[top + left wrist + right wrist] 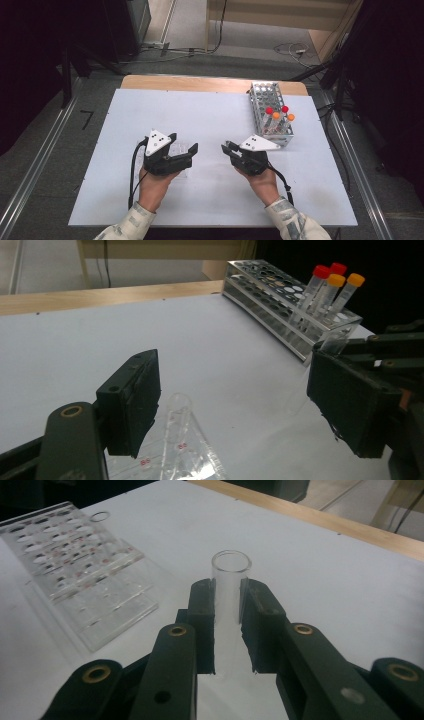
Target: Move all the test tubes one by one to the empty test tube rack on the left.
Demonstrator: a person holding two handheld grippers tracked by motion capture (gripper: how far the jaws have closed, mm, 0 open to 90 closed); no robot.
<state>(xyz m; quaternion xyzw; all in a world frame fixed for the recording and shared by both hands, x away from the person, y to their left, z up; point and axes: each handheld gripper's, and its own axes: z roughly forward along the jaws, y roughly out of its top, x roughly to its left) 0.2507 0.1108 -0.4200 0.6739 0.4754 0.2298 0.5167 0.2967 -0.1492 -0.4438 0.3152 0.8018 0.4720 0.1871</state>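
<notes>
My right claw [227,625] is clenched on an uncapped clear tube [230,580], held upright for racking (my guess). My left claw [235,405] gapes, released, over the clear rack [172,450] on the table [210,110].

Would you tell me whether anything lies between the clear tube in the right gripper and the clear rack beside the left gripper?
Nothing visible does: the right gripper holds the clear tube, and bare white table separates it from the clear rack.
</notes>
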